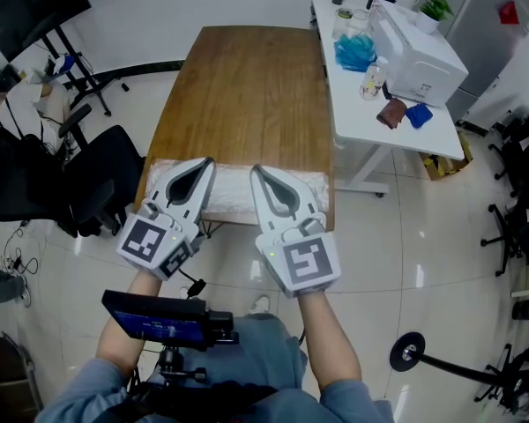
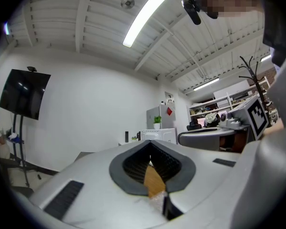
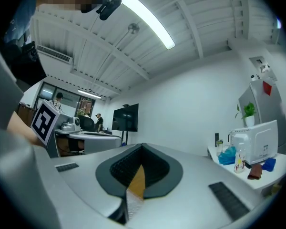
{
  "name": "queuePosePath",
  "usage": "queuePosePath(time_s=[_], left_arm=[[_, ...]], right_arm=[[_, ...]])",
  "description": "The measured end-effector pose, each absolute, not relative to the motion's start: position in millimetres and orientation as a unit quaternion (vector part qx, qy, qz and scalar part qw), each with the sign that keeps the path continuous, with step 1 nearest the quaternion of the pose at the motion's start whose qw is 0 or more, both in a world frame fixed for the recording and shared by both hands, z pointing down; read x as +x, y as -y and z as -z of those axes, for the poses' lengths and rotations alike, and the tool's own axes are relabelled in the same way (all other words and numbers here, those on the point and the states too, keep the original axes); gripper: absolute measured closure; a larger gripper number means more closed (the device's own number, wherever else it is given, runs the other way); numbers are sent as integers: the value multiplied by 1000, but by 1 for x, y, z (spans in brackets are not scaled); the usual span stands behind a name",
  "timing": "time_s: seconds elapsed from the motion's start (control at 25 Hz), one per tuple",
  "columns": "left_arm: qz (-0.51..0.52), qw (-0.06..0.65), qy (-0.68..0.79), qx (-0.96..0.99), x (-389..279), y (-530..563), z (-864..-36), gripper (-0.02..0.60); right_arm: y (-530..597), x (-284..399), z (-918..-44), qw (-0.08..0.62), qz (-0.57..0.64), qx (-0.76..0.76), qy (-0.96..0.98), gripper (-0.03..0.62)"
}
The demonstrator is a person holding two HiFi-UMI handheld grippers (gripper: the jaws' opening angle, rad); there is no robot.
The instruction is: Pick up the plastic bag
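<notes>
Closest to the lens, at the bottom of the head view, a black device with a blue-lit screen [image 1: 166,317] sits in front of the person's blue denim sleeves. Just above it, both hands hold white two-jaw grippers side by side at the near end of a long brown wooden table [image 1: 247,86].

A pale, bubbly translucent plastic bag [image 1: 231,189] lies flat across that near edge, in the lower middle of the frame, and runs beneath both grippers.

The left gripper [image 1: 209,162] points up and to the right. Its jaws are pressed together at the tips, leaving a teardrop-shaped gap behind them. In the left gripper view [image 2: 150,143] wood grain shows through that gap, with the bag [image 2: 157,200] at its lower end.

The right gripper [image 1: 254,169] points up and slightly left, its jaws likewise closed tip to tip. In the right gripper view [image 3: 142,146] the bag [image 3: 132,202] shows low in the gap. No view makes clear whether either pair of tips pinches plastic.

At upper right stands a white desk [image 1: 361,117] carrying a white boxy appliance [image 1: 419,55] and a crumpled blue cloth [image 1: 354,53]. A black office chair [image 1: 106,179] stands at the left.
</notes>
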State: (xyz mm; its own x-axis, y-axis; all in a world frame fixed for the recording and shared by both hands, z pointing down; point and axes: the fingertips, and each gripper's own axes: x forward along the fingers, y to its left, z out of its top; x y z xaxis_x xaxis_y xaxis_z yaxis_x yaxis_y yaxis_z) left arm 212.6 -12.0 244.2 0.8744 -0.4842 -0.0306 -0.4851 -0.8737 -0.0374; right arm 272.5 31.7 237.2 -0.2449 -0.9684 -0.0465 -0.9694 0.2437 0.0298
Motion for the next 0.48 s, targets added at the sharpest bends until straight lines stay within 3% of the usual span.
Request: queuePosePath(time_s=[0.48], left_arm=[[1, 15, -239, -971, 222, 5, -243, 571]], right_arm=[[-31, 275, -240, 4, -28, -614, -789, 594]])
